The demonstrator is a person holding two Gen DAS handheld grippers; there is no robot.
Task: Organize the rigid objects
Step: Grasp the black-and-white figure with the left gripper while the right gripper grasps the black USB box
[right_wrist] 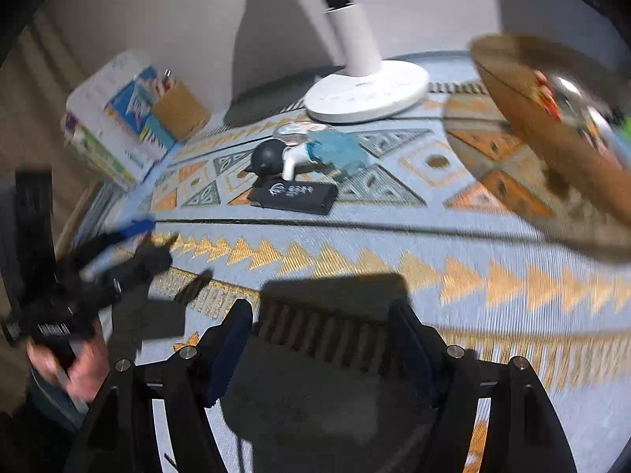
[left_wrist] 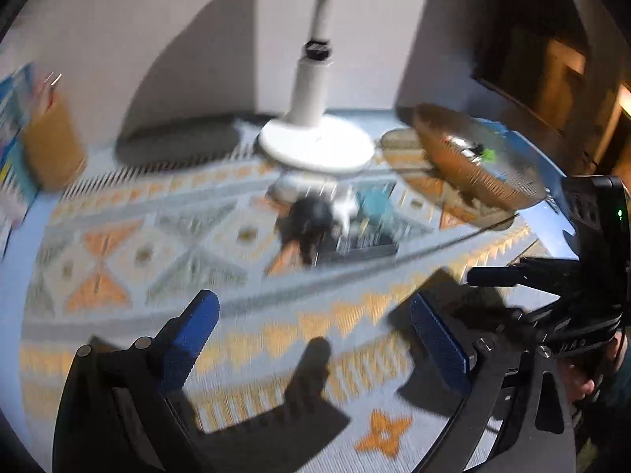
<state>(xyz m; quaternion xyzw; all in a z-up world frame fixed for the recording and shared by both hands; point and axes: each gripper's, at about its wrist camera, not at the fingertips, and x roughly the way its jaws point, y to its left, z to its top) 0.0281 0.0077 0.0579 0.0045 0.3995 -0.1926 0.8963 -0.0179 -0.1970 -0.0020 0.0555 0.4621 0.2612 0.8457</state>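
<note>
A small heap lies mid-table on the patterned cloth: a black round piece, a white piece, a crumpled teal item, a clear item and a flat black box with white print. The left wrist view shows the heap blurred, with the black round piece and the box. My left gripper is open over bare cloth, short of the heap. My right gripper is also open, with only shadow between its fingers. Each gripper shows in the other view: the right gripper and the left gripper.
A white lamp base stands behind the heap. A wooden bowl holding small items sits at the right. A cork pencil cup and stacked books are at the back left. A thin black cable crosses the cloth.
</note>
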